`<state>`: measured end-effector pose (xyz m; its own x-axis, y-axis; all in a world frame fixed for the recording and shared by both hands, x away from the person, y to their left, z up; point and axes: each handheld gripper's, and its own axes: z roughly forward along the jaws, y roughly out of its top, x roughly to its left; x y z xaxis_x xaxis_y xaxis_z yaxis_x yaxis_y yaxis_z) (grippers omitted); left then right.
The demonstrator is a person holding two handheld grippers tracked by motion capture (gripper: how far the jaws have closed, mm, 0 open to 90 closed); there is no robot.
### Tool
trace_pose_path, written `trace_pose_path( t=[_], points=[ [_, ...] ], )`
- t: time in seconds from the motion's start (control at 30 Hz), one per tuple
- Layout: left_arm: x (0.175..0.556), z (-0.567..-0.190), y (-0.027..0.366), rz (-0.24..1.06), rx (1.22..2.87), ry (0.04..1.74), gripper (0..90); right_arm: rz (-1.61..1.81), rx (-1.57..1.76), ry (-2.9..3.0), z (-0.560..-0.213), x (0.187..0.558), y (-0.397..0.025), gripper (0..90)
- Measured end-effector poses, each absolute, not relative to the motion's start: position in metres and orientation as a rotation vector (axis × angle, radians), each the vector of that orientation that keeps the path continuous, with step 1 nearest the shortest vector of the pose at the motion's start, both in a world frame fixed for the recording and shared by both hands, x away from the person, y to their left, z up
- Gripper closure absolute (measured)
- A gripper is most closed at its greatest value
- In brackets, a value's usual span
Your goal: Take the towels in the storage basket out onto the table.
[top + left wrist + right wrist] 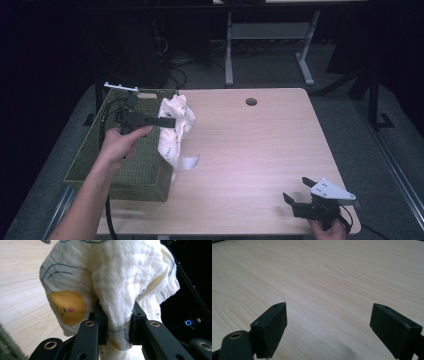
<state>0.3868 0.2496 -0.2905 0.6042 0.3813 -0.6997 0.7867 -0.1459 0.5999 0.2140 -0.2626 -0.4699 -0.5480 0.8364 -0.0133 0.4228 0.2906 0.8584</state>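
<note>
Cream cotton cloth point(176, 131), printed with blue lines and a yellow face, hangs in the air from the left gripper point(167, 121), just past the right edge of the green woven basket point(135, 170) and above the pale wooden table point(260, 150). Its lower end trails down beside the basket's wall, close to the tabletop (whether it touches the wood I cannot tell). Judging by how things lie, the work is somewhere in the middle: the cloth is lifted clear of both basket and table, but it has not yet been set down anywhere, neither inside the basket nor spread on the wood. That placing is what remains.

In the left gripper view the left gripper's jaws are drawn in narrow, pinching a thick bunched fold of the cloth between their pads, with fabric bulging above and to both sides of the grip. The right gripper point(304, 196) rests low near the front right corner of the table, well apart from the cloth. Its jaws stand wide, with nothing between them but bare wood in the right gripper view.
</note>
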Motion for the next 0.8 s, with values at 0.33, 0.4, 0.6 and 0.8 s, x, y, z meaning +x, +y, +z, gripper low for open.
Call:
trace_pose_path(
  t=[0.33, 0.4, 0.6, 0.8],
  points=[
    [0.389, -0.293, 0.223, -0.483, 1.76, 0.931, 73.1, 1.184, 1.125, 2.098, -0.469, 0.213, -0.263, 13.8],
    [0.39, -0.294, 0.217, -0.486, 1.772, 0.931, 73.1, 1.186, 1.127, 2.097, -0.469, 0.213, -0.263, 13.8],
    [0.393, -0.298, 0.201, -0.505, 1.785, 0.922, 73.1, 1.191, 1.127, 2.092, -0.469, 0.213, -0.264, 13.8],
    [0.396, -0.3, 0.187, -0.513, 1.787, 0.918, 73.1, 1.195, 1.128, 2.091, -0.469, 0.213, -0.264, 13.8]
  ],
)
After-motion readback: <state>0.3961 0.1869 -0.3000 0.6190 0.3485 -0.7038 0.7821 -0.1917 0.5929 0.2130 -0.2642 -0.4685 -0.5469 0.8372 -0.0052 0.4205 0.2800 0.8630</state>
